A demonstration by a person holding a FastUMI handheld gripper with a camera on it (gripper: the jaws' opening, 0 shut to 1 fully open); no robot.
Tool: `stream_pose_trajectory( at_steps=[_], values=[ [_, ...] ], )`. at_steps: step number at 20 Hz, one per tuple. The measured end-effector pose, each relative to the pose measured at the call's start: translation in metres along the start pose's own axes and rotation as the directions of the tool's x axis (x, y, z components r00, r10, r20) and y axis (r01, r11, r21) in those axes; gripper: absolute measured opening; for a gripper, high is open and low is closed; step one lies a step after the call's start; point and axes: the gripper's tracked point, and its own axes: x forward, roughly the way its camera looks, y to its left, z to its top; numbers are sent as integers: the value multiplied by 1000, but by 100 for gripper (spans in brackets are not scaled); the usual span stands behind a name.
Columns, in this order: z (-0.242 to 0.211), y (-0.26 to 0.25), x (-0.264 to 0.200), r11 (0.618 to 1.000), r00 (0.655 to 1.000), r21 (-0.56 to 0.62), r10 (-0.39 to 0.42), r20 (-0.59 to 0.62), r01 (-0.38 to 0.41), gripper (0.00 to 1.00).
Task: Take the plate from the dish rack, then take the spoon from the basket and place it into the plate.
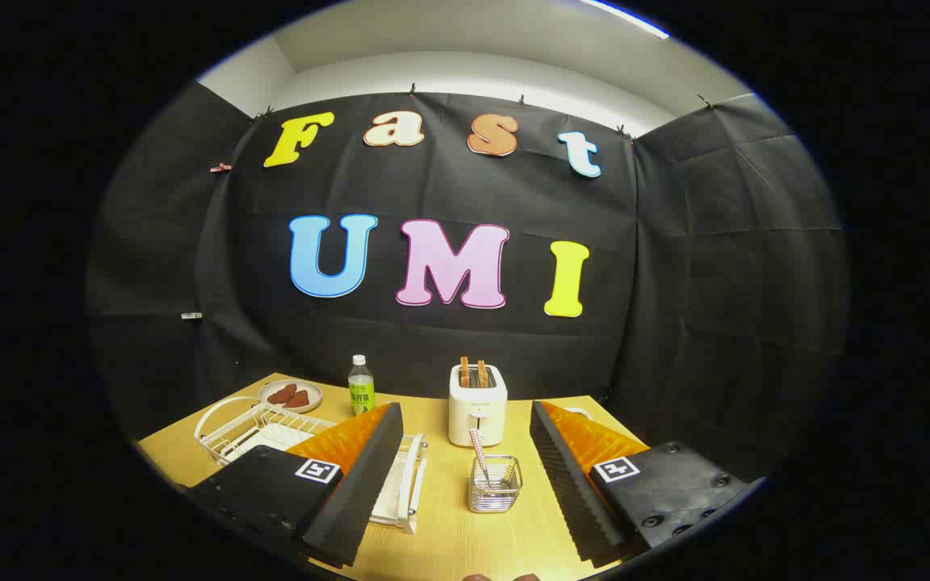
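The wooden table [441, 532] spans the lower part of the gripper view, backed by the black cloth wall [449, 339]. The gripper [465, 476] is held above the near edge of the table, its fingers spread wide apart with nothing between them but open tabletop and the basket. The white wire dish rack [255, 428] sits on the table behind and partly hidden by the left finger; a flat white item lies inside it, likely the plate [271, 438], though its outline cannot be made out fully. A white toaster [477, 413] stands upright beyond the fingers, near the wall, with two slices of toast [473, 373] upright in its slots. The small wire basket [495, 484] stands just in front of the toaster, between the two fingers and ahead of them. The spoon [479, 453] stands tilted in that basket, handle upward. A green bottle [361, 386] stands upright behind the rack. Beside it, at the far corner, a small round dish [291, 395] holds reddish-brown pieces.
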Motion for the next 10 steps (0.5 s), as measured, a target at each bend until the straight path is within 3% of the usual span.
stream_pose_trajectory(
  at_steps=[10],
  values=[
    [-10, 10, -5, 1000, 999, 25, 15, -39, -14, 98]
  ],
)
